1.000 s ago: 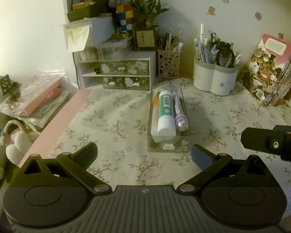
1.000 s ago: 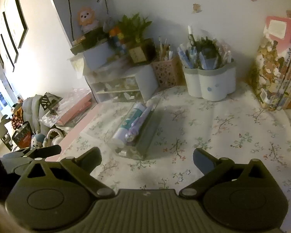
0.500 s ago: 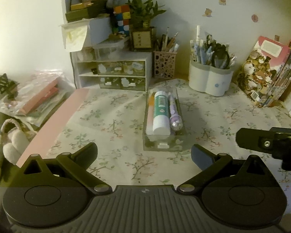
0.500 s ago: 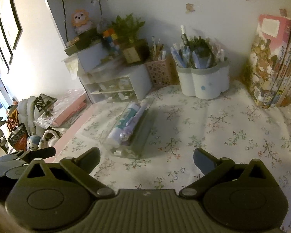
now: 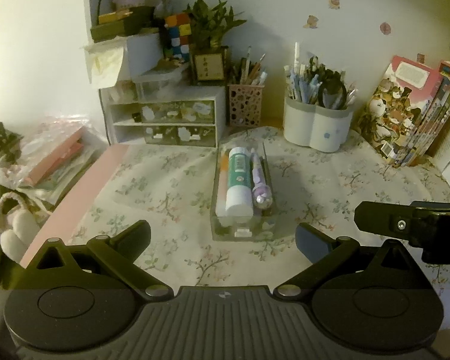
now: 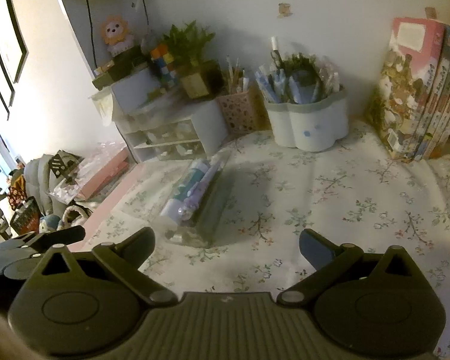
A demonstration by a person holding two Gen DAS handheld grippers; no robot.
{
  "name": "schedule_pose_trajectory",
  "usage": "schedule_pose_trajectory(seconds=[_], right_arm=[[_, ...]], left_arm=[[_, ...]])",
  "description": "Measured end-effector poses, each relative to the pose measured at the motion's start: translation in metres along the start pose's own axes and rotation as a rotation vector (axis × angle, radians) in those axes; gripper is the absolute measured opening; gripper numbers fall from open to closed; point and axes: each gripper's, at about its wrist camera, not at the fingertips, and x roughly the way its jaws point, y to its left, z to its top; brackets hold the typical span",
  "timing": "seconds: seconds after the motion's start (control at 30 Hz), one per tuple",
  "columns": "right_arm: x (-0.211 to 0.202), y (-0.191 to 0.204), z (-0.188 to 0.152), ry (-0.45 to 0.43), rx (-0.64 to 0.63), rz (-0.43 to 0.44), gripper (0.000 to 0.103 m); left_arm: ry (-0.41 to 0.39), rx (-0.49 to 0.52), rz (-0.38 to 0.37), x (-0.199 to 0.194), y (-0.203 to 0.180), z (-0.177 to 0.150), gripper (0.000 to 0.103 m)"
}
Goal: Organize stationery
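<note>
A clear drawer tray (image 5: 243, 231) (image 6: 216, 204) lies on the floral tablecloth, holding a green-and-white glue stick (image 5: 238, 186) (image 6: 183, 193), a purple pen (image 5: 259, 180) (image 6: 199, 192) and an orange item (image 5: 222, 177). My left gripper (image 5: 223, 237) hovers open just in front of the tray, nothing between its fingers. My right gripper (image 6: 226, 244) is also open and empty, to the right of the tray; one of its fingers (image 5: 405, 225) shows in the left wrist view.
A white mini drawer unit (image 5: 165, 120) (image 6: 171, 132) stands at the back, with a pink mesh pen cup (image 5: 245, 108) and a white pen holder (image 5: 318, 126) (image 6: 307, 123) beside it. Books (image 5: 411, 114) (image 6: 420, 90) lean at the right. Plastic bags (image 5: 45, 153) lie left.
Both grippers have drawn back and risen a little from the tray, which looks smaller and farther now. The tray and its contents have not moved.
</note>
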Motion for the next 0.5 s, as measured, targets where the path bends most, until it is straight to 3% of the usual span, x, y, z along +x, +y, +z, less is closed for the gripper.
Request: schedule_pose_trajectory(seconds=[0.5], right_arm=[[0.000, -0.011, 0.003, -0.009, 0.039, -0.009, 0.093]], left_arm=[[-0.020, 0.052, 0.013, -0.001, -0.019, 0.002, 0.098]])
